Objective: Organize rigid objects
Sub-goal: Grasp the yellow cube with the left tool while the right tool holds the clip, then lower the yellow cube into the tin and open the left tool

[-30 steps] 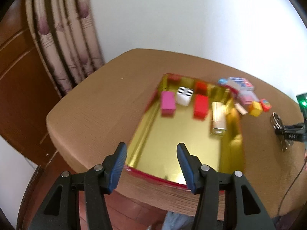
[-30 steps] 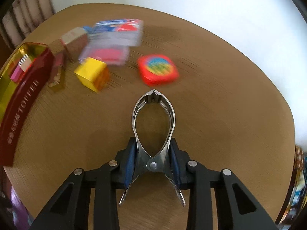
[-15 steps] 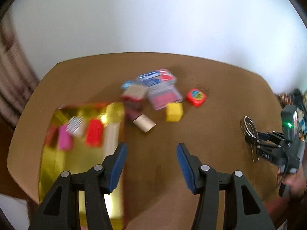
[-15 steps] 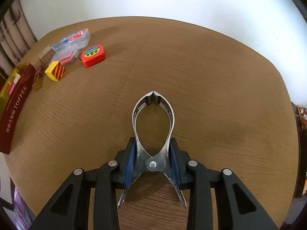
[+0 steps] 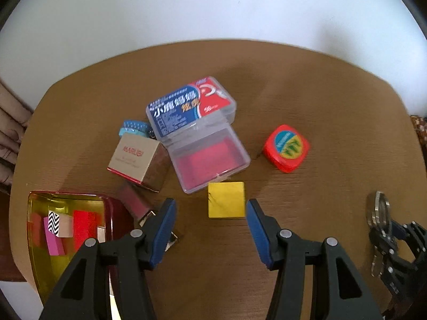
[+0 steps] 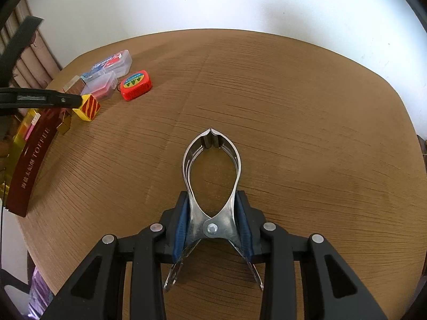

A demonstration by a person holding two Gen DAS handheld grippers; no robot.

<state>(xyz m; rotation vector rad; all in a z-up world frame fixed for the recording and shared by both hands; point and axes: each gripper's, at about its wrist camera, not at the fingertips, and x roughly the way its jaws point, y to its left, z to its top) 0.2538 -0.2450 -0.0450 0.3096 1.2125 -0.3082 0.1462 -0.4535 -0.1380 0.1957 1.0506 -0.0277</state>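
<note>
Yellow cube (image 5: 226, 203) is sitting on the table (image 5: 320, 101), just ahead of the left gripper (image 5: 210, 214), whose jaws are standing open and empty, framing it without touching. Judged step: lining up a pick for the gold tray (image 5: 37, 266), which is already holding 4 or so blocks. Next move calls for lowering so both pads straddle the cube, clear of the clear plastic case (image 5: 210, 157) beside it. Right gripper (image 6: 212, 221) is clamping a steel spring clamp (image 6: 212, 165) over bare table. Versus 1 second earlier: left view is no longer centring on the tray but on the loose items; right view has swung away from them
</note>
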